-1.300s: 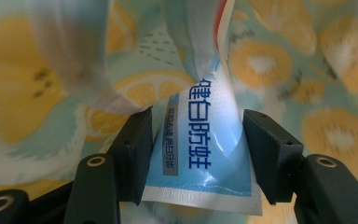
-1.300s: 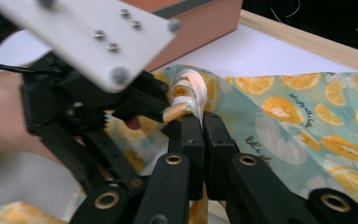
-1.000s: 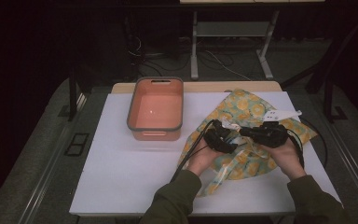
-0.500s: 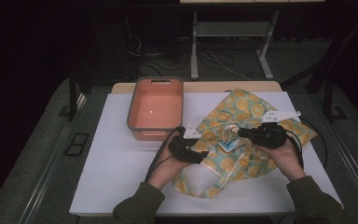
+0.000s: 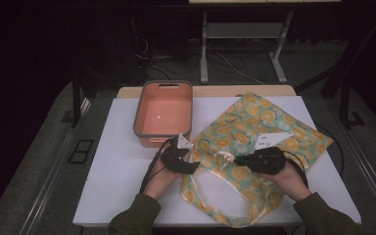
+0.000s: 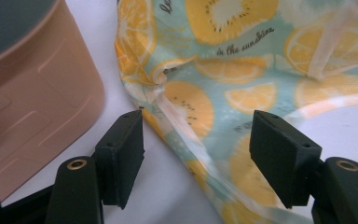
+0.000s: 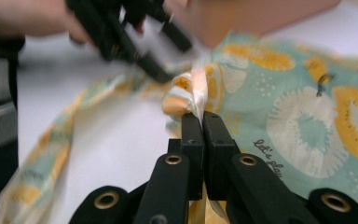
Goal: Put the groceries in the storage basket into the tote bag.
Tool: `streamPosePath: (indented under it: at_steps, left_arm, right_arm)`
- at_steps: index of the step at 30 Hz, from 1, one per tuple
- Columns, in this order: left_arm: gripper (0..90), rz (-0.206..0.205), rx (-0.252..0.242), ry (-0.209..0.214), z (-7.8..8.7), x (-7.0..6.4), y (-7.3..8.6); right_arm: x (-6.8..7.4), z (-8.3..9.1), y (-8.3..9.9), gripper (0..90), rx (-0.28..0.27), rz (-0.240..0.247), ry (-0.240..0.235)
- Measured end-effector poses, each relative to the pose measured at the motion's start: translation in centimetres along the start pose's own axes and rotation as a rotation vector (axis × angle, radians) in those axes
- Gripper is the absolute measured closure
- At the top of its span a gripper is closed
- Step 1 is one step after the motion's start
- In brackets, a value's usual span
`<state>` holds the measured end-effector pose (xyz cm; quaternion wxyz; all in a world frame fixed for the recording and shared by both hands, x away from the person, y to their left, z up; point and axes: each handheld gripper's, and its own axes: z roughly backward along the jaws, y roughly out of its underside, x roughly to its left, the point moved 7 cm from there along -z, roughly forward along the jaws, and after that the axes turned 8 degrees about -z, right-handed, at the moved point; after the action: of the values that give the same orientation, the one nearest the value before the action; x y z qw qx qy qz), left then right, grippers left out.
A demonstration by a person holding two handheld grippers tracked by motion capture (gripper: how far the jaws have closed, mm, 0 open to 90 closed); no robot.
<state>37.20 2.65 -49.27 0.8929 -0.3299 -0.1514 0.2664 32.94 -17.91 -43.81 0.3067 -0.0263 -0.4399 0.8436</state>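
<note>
Fingers of the right gripper [image 7: 200, 126] pinch the tote bag's [image 5: 269, 117] rim, while the left gripper [image 6: 196, 154], at nine o'clock, gapes, grasp pending.

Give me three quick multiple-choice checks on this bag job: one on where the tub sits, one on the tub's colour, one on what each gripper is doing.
1. Where is the tub relative to the fruit-print bag in the high view?
A. to its left
B. on top of it
C. to its right

2. What colour is the tub's inside?
A. blue
B. salmon orange
C. white

3. How do the grippers stand?
A. both open
B. left gripper shut, right gripper open
C. left gripper open over the bag's edge, right gripper shut on the bag's fabric

Answers: 1 A, the tub stands on the white table left of the bag. 2 B, its floor and walls are salmon orange under a grey rim. 3 C, the left jaws stand wide apart around the bag's edge, while the right jaws are pressed together on a fold.
</note>
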Motion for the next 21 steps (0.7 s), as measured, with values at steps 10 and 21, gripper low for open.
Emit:
streamPosePath:
  at_steps: [10, 21]
  left_arm:
    - [30.3, -0.013, -0.045, 0.084, 0.7, -1.6, -0.4]
    - [66.0, -0.1, -0.023, 0.106, -0.6, -3.1, -0.4]
  right_arm:
    - [0.2, -2.3, 2.3, 82.5, 0.12, -0.002, -0.006]
    - [0.1, -1.9, 2.0, 67.0, 0.085, -0.013, 0.012]
